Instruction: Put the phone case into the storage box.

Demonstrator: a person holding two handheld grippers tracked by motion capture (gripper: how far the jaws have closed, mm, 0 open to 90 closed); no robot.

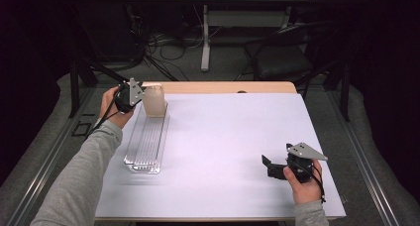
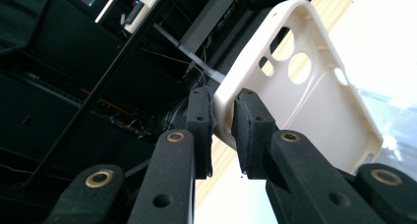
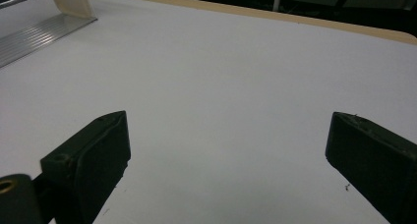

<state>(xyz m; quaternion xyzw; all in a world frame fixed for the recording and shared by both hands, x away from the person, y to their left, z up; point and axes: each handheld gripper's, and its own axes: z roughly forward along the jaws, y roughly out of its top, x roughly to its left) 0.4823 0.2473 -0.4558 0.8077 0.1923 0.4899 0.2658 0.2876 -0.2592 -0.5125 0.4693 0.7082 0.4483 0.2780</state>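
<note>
My left gripper (image 2: 222, 128): jaws clamped on the side wall of the cream flexible plastic phone case (image 2: 314, 101), above the clear ribbed tray's (image 1: 146, 144) far end. Judged light, bendy; rim grip suits. Right gripper (image 3: 226, 150): jaws apart over the tabletop.

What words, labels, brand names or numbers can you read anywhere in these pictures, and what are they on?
None can be read.
The phone case held by the left gripper has a plain inner face with no print.
The clear ridged tray, the white table cover and the right gripper show no writing.
</note>
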